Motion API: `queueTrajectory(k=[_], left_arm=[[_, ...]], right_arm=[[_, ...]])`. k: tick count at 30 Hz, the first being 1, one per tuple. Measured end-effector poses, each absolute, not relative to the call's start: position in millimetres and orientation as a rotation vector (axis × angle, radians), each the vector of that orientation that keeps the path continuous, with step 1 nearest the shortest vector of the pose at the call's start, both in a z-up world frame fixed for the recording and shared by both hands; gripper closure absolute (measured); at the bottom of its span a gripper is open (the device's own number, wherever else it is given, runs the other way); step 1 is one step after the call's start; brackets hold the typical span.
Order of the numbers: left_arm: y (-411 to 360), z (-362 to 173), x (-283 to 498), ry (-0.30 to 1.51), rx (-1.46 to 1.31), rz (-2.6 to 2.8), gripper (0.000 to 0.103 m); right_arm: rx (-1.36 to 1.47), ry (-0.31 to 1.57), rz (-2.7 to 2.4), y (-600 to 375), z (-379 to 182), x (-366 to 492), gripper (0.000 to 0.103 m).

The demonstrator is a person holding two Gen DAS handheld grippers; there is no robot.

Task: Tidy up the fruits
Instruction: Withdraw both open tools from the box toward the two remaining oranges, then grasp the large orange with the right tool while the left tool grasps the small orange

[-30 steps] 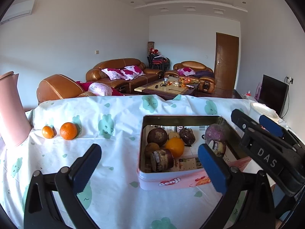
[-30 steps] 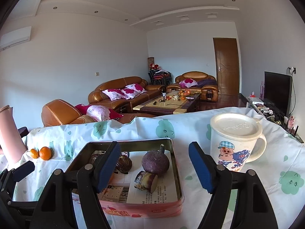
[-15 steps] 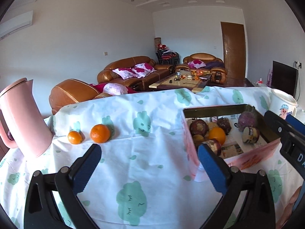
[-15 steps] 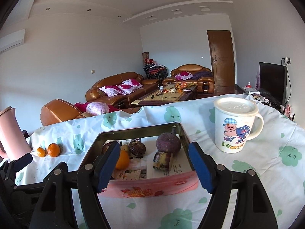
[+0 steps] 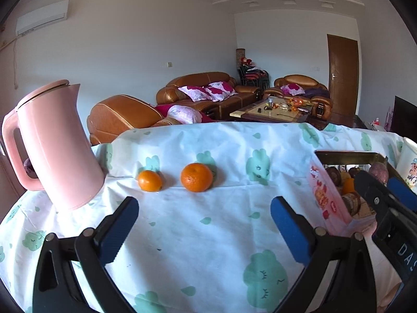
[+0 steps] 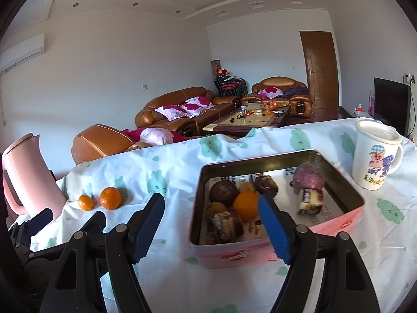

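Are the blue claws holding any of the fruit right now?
No. The left gripper and right gripper are both open and empty; the two oranges lie loose on the tablecloth.

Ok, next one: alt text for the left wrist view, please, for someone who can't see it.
The open left gripper, holding nothing, points across a white tablecloth with green prints toward two oranges side by side. A pink kettle stands at left; at the right edge a pink tin holds fruit, partly hidden by the right gripper.
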State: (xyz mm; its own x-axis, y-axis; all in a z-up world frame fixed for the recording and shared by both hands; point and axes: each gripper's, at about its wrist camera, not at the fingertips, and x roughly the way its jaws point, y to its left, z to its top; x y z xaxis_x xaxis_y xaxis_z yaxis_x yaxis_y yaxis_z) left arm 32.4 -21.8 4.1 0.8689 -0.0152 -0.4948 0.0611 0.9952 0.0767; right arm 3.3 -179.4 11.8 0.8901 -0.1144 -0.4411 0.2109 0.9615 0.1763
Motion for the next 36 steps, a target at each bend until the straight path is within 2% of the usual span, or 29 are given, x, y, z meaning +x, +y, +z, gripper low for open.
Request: queueTrajectory(k=[14,25,34,36], left_arm=[[50.9,-3.4,71.4,0.578,0.077,0.091,0.000],[121.3,-21.6,105.1,0.718,-0.046,0.230,0.000],[128.8,-27.4,115.3,0.748,-0.069,0.224,0.000],[127.6,-27.2,115.9,0.749,-0.067,0.221,0.000]], right_arm=[[0.206,0.497,-0.057,-109.6,6.9,46.9,0.027],[0.183,0.718,0.076,-65.4,-17.6,125.3,0.027],[0.092,0.864,0.131,-28.5,-34.8,192.6,0.027],[0.078,0.898,0.125,-25.7,-39.0,198.1,0.031]])
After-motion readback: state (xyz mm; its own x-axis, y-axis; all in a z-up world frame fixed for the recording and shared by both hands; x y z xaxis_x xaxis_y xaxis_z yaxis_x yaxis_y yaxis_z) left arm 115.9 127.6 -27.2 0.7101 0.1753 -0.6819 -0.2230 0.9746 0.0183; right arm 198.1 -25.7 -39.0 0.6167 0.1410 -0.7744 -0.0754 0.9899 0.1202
